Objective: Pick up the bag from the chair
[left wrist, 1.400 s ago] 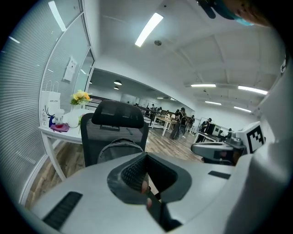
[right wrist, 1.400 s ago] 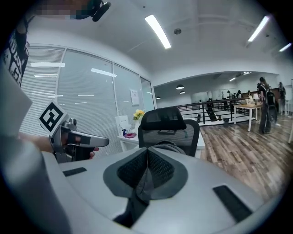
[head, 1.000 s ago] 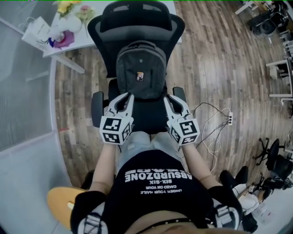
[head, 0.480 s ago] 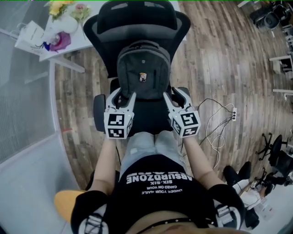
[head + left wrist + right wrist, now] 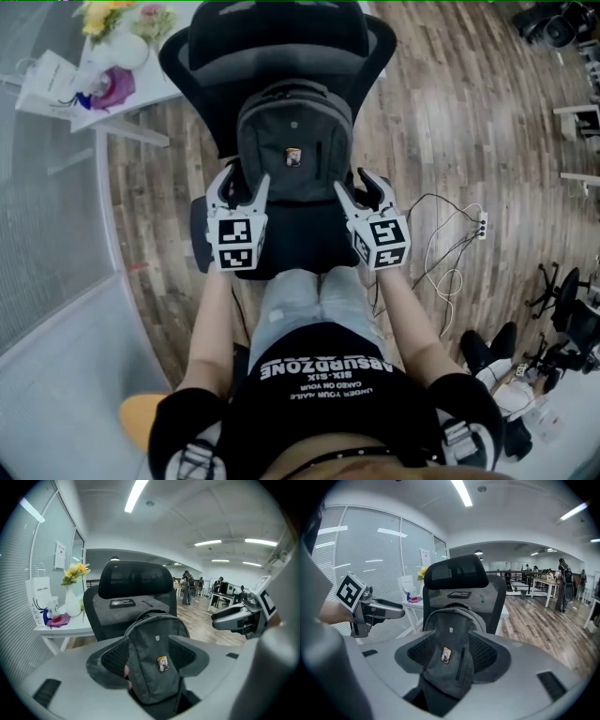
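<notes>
- While its jaws stand apart and empty, the left hand-held gripper (image 5: 242,183) sits at the bag's (image 5: 292,141) lower left edge.
- Right hand-held gripper (image 5: 354,185), jaws also apart, flanks the lower right edge.
- Bag leans upright on the chair (image 5: 281,37); open floor (image 5: 441,122) lies to the right.

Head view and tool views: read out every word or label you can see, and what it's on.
"ABSURDZONE": on the T-shirt, upside down.
"SIX-SIX": same T-shirt.
Other T-shirt lines: too small to read.
Print on the paper bag: blurred.
The badge on the backpack: too small to read.
</notes>
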Motion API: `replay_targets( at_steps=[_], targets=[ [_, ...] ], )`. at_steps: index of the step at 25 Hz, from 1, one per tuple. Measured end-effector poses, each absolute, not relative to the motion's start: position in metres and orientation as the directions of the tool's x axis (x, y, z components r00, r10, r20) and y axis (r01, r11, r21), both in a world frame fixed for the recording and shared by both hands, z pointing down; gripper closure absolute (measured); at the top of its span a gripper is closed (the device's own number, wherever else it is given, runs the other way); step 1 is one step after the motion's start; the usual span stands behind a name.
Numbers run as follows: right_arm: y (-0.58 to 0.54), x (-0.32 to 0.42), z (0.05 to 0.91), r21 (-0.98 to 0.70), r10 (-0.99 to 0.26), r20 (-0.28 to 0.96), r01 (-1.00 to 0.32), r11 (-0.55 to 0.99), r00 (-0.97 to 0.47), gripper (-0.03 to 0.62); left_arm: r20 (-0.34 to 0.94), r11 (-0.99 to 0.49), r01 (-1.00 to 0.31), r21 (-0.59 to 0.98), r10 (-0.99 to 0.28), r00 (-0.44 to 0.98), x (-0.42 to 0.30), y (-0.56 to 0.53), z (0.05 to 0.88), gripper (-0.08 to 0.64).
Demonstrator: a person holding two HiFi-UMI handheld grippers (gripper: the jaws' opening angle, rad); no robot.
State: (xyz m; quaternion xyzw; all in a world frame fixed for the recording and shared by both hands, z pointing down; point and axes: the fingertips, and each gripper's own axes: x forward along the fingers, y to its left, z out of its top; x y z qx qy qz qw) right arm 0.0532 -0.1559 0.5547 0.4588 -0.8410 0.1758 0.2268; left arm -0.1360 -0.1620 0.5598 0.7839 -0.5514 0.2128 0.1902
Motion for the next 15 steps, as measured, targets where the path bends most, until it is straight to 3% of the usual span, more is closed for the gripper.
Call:
replay_targets(
  at_steps=[15],
  targets=[
    [-0.196, 0.056, 0.597, -0.009, -0.672, 0.609, -0.851, 0.525, -0.42, 0.37, 0.61, -0.306, -0.952, 0.031, -0.748, 0.26, -0.157, -0.2, 0.61, 0.305]
  ],
)
